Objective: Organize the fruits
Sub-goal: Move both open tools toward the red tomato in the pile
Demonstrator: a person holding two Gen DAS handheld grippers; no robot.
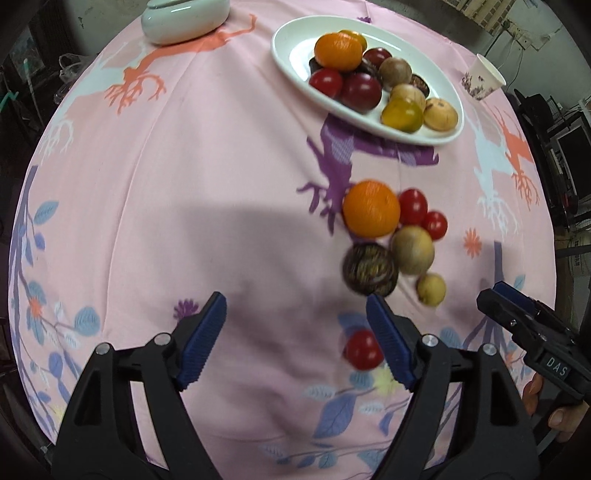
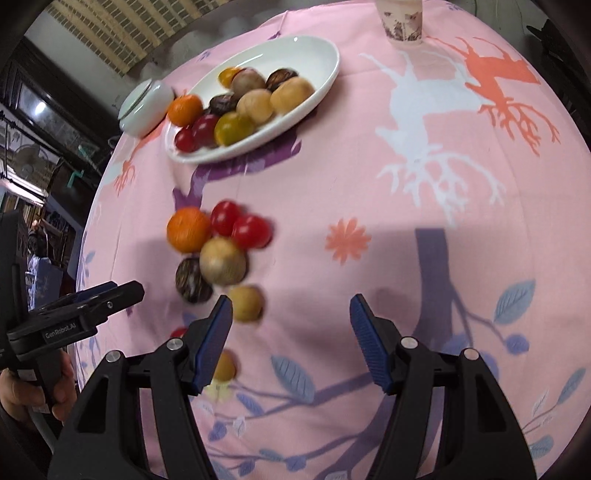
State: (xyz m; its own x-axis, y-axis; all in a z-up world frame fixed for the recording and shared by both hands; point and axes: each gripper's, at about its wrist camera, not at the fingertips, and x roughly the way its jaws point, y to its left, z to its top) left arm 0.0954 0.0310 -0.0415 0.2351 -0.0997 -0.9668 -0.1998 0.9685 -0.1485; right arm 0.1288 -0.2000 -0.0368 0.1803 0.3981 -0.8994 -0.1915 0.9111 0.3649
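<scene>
1. Covering the table: a pink tablecloth (image 1: 184,177) printed with deer, branches, leaves and flowers in orange, white, purple and blue.
2. Standing at the far edge: a pale lidded ceramic jar (image 1: 183,18) and a patterned paper cup (image 1: 484,75).
3. Beyond the table: dim clutter, a monitor (image 1: 572,151), a brick wall (image 2: 110,33).
4. Readable on the grippers' bodies: "DAS", "GenRoboLAI".
5. Resting far right: a white oval plate (image 1: 295,48) heaped with tangerines, red and brown fruits.
6. Lying loose mid-cloth, clustered and touching: a tangerine (image 1: 371,208), two cherry tomatoes (image 2: 240,223), a dark passion fruit (image 1: 370,269), tan round fruits; one more tomato (image 1: 364,349) nearer.
7. Left gripper (image 1: 295,341): spread wide, holding nothing.
8. Right gripper (image 2: 291,341): spread wide, holding nothing.
</scene>
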